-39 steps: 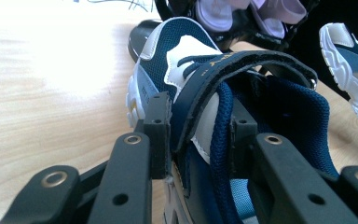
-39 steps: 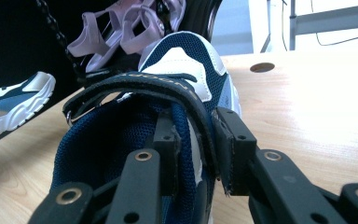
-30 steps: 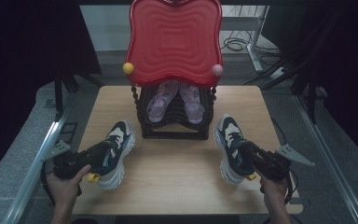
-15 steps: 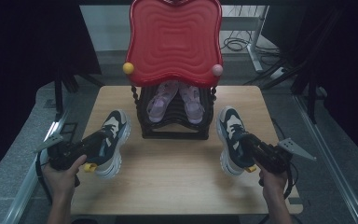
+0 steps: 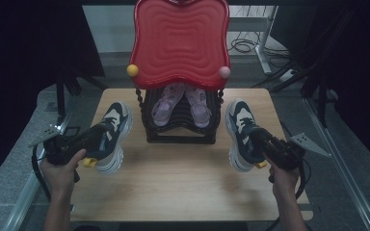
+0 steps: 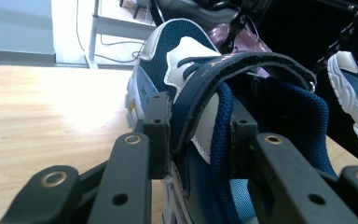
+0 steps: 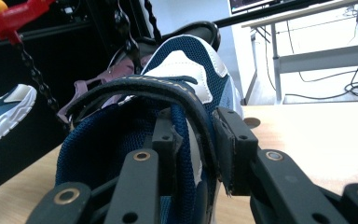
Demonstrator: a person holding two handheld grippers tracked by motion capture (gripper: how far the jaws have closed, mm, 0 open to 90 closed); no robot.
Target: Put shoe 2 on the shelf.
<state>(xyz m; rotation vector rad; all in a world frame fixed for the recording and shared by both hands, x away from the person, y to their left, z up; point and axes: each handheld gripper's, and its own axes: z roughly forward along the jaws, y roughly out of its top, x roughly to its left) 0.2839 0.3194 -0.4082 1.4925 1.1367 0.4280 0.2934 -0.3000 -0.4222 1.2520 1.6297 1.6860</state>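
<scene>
Both sneakers are off the wooden table (image 5: pixel 173 183), one in each claw. My left gripper (image 5: pixel 79 144) pinches the left sneaker (image 5: pixel 110 134) by its collar and strap. In the left gripper view the pads (image 6: pixel 156 135) press on either side of the strap and tongue. My right gripper (image 5: pixel 270 147) clamps the right sneaker (image 5: pixel 241 130) the same way, with one pad (image 7: pixel 230 149) outside the collar and the other inside the shoe's mouth.

The left shoe hangs over the left part of the table, toe pointing far and tipped toward the middle. The right shoe hangs over the right part, toe also far.

The black shoe rack (image 5: pixel 180 127) stands at the far middle, under a red wavy lid (image 5: pixel 180 43). A pink pair of sandals (image 5: pixel 180 103) lies on it.

Step in hand, as I judge it: carrying the pair toward the rack.

Next move calls for swinging both toes inward, finding a free tier below the pink pair, and sliding each shoe in level without knocking the rack's posts.
</scene>
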